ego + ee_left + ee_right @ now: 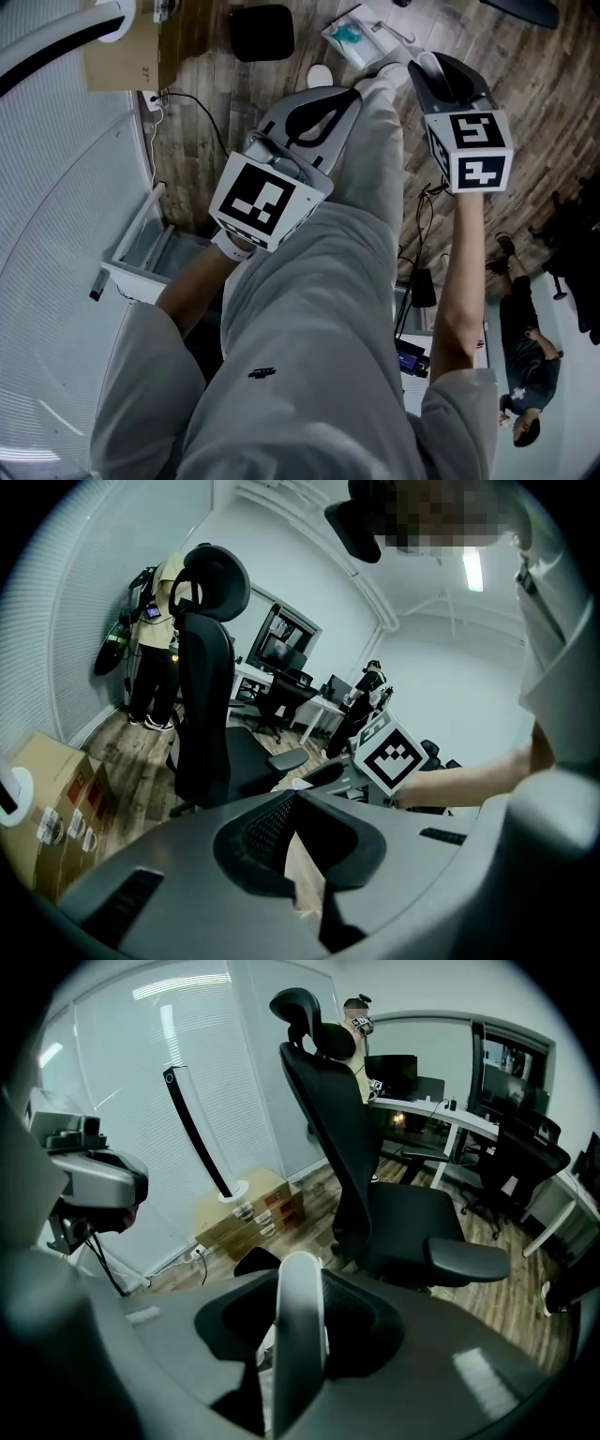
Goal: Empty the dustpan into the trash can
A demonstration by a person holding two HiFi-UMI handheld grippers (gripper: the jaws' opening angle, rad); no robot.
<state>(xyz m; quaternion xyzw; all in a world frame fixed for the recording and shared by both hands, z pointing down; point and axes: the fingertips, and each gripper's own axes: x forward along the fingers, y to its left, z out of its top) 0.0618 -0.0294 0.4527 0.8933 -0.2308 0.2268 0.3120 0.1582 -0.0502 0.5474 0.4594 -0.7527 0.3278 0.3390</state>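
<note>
The upright pale handle (298, 1363), judged the dustpan's, is clamped by the right gripper (302, 1288); the black trash can (261, 31) is seen ahead, leftward.

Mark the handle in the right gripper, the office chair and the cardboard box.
handle (300, 1321), right gripper view, mid shaft
office chair (412, 1218), right gripper view, seat
cardboard box (225, 1222), right gripper view, front face

The person wears light grey trousers (309, 319) with a small dark mark (262, 373) on them, a grey short-sleeved top (459, 417) and a pale shoe (386, 70). The left gripper (354, 92) and right gripper (424, 64) have smooth grey moulded shells, black round the jaws. Each carries a white cube with black square markers: left cube (265, 200), right cube (472, 150).
</note>
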